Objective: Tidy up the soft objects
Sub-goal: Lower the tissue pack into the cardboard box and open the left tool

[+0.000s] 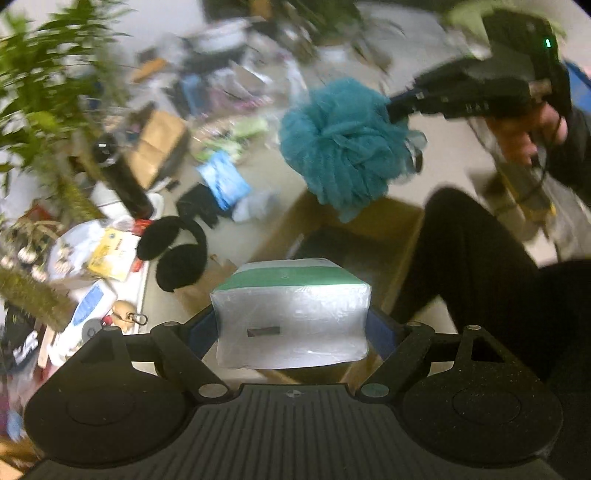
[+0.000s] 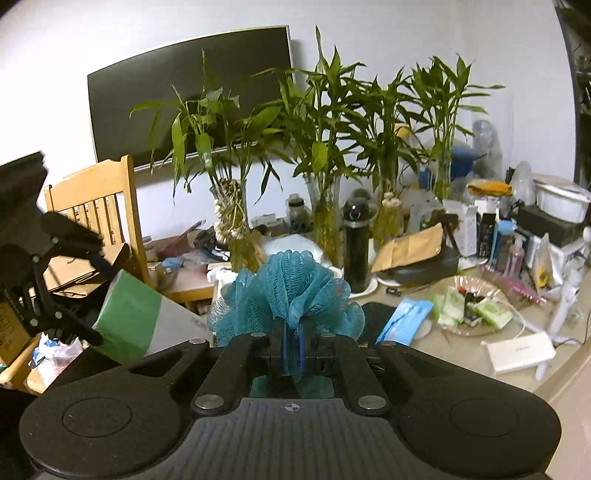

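Cluttered table [image 2: 461,354] under bamboo plants [image 2: 332,122]; white wall [image 2: 406,33].

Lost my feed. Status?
Left gripper shut on tissue pack. Right gripper shut on loofah. Box below, unobstructed.

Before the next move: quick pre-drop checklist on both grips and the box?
1. Left gripper shut on the wrapped tissue pack, pads on both sides: ok.
2. Right gripper pinching the teal bath pouf: ok.
3. Cardboard box open below both items: ok.
4. Pouf over the box opening: ok, near its far edge.
5. Space left inside the box: cannot tell, the interior is dark.
6. Person's leg beside the box wall, tight on that side: not ok.
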### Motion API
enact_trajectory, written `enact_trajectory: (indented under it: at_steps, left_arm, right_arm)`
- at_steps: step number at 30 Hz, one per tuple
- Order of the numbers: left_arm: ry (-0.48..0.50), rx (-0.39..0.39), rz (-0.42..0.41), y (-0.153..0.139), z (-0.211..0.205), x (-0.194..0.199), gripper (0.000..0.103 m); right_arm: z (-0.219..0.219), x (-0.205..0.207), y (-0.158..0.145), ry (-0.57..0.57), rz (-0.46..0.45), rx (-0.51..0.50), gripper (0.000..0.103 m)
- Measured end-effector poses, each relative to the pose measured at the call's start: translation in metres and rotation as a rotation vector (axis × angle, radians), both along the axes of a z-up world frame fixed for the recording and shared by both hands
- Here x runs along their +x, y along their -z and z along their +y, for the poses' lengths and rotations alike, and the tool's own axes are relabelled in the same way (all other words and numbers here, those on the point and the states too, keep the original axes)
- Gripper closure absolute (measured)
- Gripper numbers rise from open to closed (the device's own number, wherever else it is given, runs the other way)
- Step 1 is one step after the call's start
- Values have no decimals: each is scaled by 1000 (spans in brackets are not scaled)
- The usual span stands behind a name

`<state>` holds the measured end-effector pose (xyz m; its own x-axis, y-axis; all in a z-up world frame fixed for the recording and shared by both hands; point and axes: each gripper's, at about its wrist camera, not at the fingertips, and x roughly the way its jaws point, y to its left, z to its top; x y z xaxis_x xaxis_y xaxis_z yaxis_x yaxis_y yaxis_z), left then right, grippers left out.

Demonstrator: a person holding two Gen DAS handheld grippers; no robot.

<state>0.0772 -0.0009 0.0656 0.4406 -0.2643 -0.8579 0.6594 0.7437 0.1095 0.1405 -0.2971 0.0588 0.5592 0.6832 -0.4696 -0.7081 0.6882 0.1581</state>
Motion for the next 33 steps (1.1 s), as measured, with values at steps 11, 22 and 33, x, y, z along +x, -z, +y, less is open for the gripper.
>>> enact_trajectory:
  at_steps: [11,22,33]
  left_arm:
    - [291,186,177,29,-20,26,19]
    - [241,215,234,40,-17,33,15]
    - [-7,-10,103,13,12,15,15]
  right_arm:
    - [10,-1,13,-26,43,-33,95]
    - [26,11,10,-139,61,-149,95]
    - [74,22,3,-456,76,-429,94]
